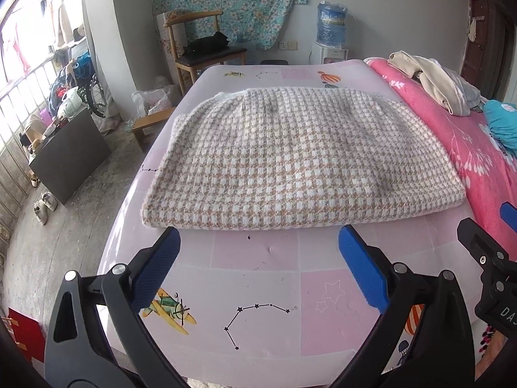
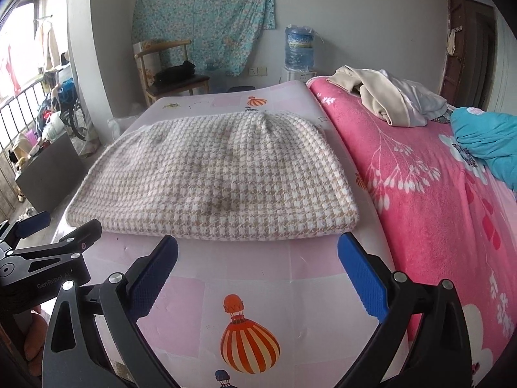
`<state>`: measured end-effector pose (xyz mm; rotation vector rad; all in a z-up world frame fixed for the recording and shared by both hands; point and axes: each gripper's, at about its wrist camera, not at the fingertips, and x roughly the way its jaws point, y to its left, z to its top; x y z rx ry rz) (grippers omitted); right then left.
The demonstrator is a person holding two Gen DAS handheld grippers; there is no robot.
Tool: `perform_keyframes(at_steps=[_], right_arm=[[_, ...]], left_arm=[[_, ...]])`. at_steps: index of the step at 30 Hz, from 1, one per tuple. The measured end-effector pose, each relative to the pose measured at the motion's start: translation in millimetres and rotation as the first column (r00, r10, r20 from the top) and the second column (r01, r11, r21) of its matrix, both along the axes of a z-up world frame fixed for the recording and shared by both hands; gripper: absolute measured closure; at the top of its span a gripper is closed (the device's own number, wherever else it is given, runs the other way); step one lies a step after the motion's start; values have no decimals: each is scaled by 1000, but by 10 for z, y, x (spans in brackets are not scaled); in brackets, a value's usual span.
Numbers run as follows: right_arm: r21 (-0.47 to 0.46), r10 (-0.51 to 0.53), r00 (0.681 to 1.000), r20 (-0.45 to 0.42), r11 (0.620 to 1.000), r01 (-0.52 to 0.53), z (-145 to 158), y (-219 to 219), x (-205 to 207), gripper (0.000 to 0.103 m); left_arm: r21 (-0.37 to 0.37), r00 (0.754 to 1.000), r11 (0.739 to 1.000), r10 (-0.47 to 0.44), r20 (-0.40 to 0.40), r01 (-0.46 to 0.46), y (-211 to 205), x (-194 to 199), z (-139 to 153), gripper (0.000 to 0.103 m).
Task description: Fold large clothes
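Both jaws spread apart, empty: slide under the folded beige-and-white houndstooth knit garment's [image 1: 290, 161] near edge just ahead, gripping all layers evenly.

My left gripper [image 1: 258, 242] hangs with its blue pads spread wide, just short of the folded houndstooth garment [image 1: 290, 161] lying mid-frame on the pink mat [image 1: 258, 258]. My right gripper [image 1: 494, 236] pokes in at the right edge, beside the pink blanket [image 1: 468, 148].
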<state>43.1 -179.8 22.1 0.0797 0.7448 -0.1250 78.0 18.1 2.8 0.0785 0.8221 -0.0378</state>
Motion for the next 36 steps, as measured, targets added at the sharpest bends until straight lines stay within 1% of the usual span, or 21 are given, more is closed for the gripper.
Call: perform_keyframes(at_steps=[4,13,20,36], right_arm=[[-12,-3,1000,-21,1000,3,-38,27,24,6],[-48,-2,998,-60,999,-1,-91,83,68,6],[-65,7,998,-66,998,-12,-79,138,65,6],[-70,-2,997,-74,998,-3,-71,123,69,6]], left_arm=[[-5,999,1000,9,-31,-10,-5,17,-59,8],[0,999,1000,12,-47,-12,-12,19,-108,8],[-3,999,1000,10,-54,-10,-9,21,-119,8],[-6,998,1000,-3,-61,3,-33,7,-126,8]])
